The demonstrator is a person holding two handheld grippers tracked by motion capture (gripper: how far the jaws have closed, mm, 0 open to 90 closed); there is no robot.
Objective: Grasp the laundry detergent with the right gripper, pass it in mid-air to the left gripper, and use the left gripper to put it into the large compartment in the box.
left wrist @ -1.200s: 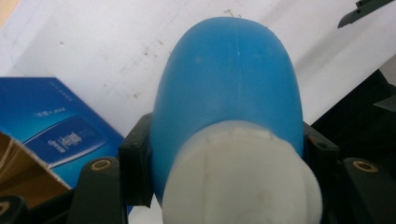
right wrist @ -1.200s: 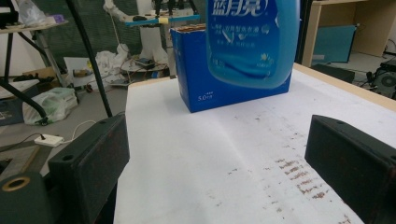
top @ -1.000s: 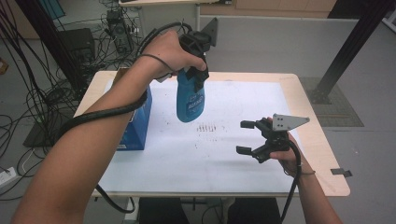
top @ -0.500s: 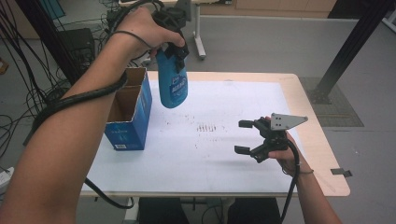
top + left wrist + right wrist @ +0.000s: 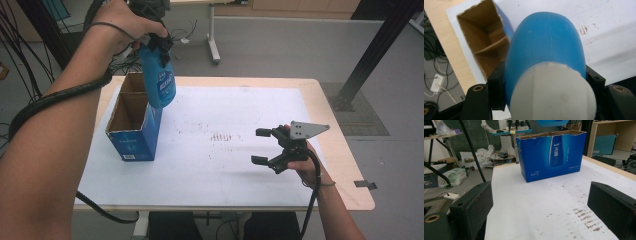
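Observation:
A blue bottle (image 5: pixel 159 82) with a white cap (image 5: pixel 554 92) hangs bottom-down in the air, my left gripper (image 5: pixel 154 44) shut on its upper part. In the left gripper view the bottle (image 5: pixel 546 50) is clamped between the two black fingers (image 5: pixel 496 87). It hangs over the right edge of an open blue cardboard box (image 5: pixel 131 135) that stands at the table's left; the box's brown, divided inside (image 5: pixel 484 42) lies just below. My right gripper (image 5: pixel 258 146) is held low over the table's right part, open, with nothing between its jaws.
A white sheet (image 5: pixel 225 165) with small brown marks covers the wooden table. In the right gripper view the box (image 5: pixel 551 155) stands beyond the open right gripper (image 5: pixel 544 207). Cables, a black stand and clutter lie on the floor around the table.
My left gripper has carried the bottle leftward and up, from over the middle of the table to above the box. The right gripper has stayed put.

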